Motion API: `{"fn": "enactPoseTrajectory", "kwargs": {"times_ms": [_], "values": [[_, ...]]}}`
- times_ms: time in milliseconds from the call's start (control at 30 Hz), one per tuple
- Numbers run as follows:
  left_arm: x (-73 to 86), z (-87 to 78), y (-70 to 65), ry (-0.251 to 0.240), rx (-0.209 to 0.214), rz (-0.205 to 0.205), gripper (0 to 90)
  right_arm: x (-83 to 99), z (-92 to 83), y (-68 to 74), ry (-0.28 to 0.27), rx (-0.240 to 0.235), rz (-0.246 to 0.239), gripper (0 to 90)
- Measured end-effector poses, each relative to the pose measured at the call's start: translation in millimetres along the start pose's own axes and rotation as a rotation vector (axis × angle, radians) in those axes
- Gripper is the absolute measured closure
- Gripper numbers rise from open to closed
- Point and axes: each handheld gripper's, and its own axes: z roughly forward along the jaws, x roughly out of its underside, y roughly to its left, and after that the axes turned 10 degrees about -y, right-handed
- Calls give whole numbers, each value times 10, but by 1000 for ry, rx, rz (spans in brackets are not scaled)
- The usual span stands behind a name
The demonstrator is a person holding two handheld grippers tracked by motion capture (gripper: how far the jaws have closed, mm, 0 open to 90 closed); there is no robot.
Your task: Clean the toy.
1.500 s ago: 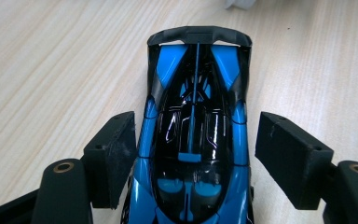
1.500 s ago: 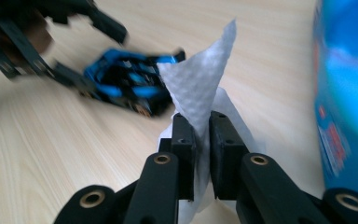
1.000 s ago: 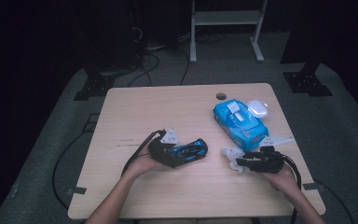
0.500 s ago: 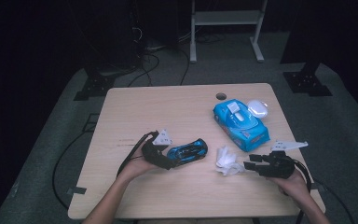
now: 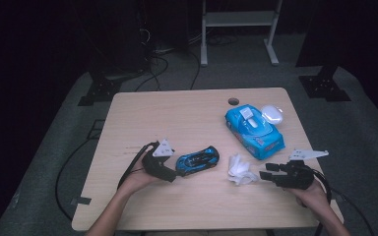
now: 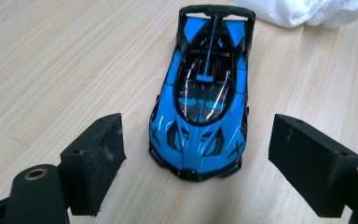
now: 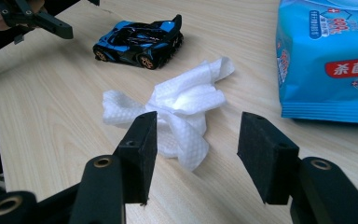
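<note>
Since the earlier frames the right claw (image 5: 265,171) has let the crumpled white wet wipe (image 5: 239,170) drop and drawn back toward the desk's right edge, and the left claw (image 5: 173,173) has slid back off the small blue and black toy sports car (image 5: 197,160); both sets of jaws have just been opening, and nothing is pressed between either pair. In the left gripper view the car (image 6: 204,93) stands on its wheels on the pale wooden desk (image 6: 51,70), nose toward the camera, its front just reaching in between the two black foam pads (image 6: 98,158), which stand wide on either side with clear gaps to the bodywork; a corner of the wipe (image 6: 307,11) lies just past the car's rear wing. In the right gripper view the jaws are likewise spread, the wipe (image 7: 177,109) lying bunched on the desk just ahead of them, its near fold behind the left pad (image 7: 142,149) but not gripped; the car (image 7: 140,43) sits beyond it, and the glossy blue plastic pack of wet wipes (image 7: 328,60) lies to the right. In the high view a white oval case (image 5: 272,114) rests against the far end of that pack (image 5: 253,132); car and wipe lie side by side between the two hands, near the desk's (image 5: 177,113) front edge.
</note>
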Motion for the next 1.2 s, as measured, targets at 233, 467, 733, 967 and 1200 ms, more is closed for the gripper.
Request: {"fn": "enactPoseTrajectory", "kwargs": {"times_ms": [233,467,733,967,1200], "values": [[56,-70,-1,2,-6,2,176,12,-36,-21,-5,3,2,456],[118,-142,1,4,-19,-9,175,24,-70,-35,-6,13,9,447],[178,-248,2,8,-28,-13,171,55,-122,-52,-9,20,18,438],[238,-350,-6,7,-43,-19,171,81,-176,-66,-17,31,29,429],[306,-435,-22,-4,-64,-31,162,108,-201,-66,-26,33,29,412]]}}
